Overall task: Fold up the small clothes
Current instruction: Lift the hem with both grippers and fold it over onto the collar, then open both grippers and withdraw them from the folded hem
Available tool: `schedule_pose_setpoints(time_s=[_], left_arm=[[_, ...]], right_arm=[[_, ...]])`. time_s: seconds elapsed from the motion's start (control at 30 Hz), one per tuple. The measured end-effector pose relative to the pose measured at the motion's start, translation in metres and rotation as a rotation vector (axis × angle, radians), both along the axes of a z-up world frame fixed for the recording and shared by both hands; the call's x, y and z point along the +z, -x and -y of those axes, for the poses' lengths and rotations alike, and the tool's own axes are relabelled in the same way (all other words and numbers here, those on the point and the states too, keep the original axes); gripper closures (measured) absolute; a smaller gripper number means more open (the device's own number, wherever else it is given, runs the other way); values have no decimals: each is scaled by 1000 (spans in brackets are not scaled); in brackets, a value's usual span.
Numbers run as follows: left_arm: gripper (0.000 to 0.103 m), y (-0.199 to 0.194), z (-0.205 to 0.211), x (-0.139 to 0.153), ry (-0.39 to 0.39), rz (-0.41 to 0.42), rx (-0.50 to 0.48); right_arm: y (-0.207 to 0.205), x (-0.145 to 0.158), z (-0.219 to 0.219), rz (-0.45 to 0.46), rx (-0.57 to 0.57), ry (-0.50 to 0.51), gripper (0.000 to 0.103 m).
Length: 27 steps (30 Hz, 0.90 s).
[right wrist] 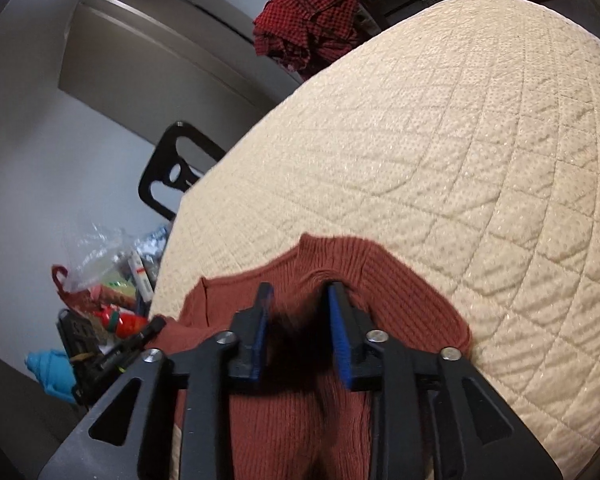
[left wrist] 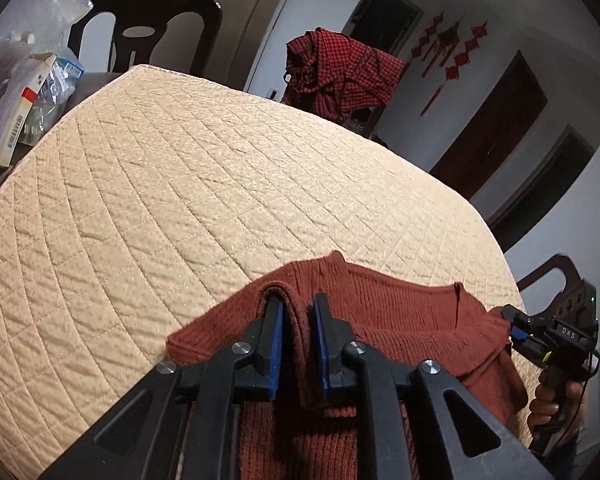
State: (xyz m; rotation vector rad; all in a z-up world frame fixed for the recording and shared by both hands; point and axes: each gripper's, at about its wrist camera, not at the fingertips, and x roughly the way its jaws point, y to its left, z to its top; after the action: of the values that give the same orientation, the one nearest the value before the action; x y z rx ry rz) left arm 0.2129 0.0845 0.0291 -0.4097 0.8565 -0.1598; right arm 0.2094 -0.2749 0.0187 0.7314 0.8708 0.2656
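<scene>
Blue pads on the left gripper (left wrist: pixel 298 308) stand a little apart, with a fold of the rust-red sweater (left wrist: pixel 400 320) hanging loosely between them; the pads do not look pressed on it. On the right gripper (right wrist: pixel 298 296) the jaws stand wider, with knit bunched in the gap, and the right pad looks just off the cloth.

That sweater lies at the near edge of the quilted cream cover (left wrist: pixel 180 200), stretched sideways from one gripper to the other, its long side running along that edge. Its ribbed top edge points away toward the far side.

Beyond it the cover is bare and wide, right up to its far rim. A dark chair (left wrist: pixel 148 28) stands past that rim, and a red checked cloth (left wrist: pixel 336 72) hangs farther back.
</scene>
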Motion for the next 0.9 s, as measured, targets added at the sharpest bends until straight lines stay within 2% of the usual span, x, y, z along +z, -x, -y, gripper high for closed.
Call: schedule_pose_setpoints(time_s=[0.03,0.1,0.13,0.2,0.37,0.53,0.63,0.77,0.9], left_arm=[[80,-1,-2,0,6,0,5],[63,0,-6,1,-9,14,38],[62,1,-9,2,-5,18,51],[62,3,-16,4,14,24,67],[62,16,-16,13,-42,61,71],[62,24,-13,14,-65,77,52],[62,31,-12,18,-86,94,49],[62,40,-17,22,-67,111,65],[62,52,-5,16,-73,99,12]], right_arm=[[0,0,2,2,-10,-10,72],[1,2,9,11,-36,-25,72],[2,3,10,13,-43,-19,72],[7,7,10,22,-47,14,72],[18,18,3,71,-30,110,72],[24,25,11,116,-67,120,72],[29,30,11,136,-60,161,72],[40,33,-4,140,2,228,72],[57,28,-21,141,69,303,72]])
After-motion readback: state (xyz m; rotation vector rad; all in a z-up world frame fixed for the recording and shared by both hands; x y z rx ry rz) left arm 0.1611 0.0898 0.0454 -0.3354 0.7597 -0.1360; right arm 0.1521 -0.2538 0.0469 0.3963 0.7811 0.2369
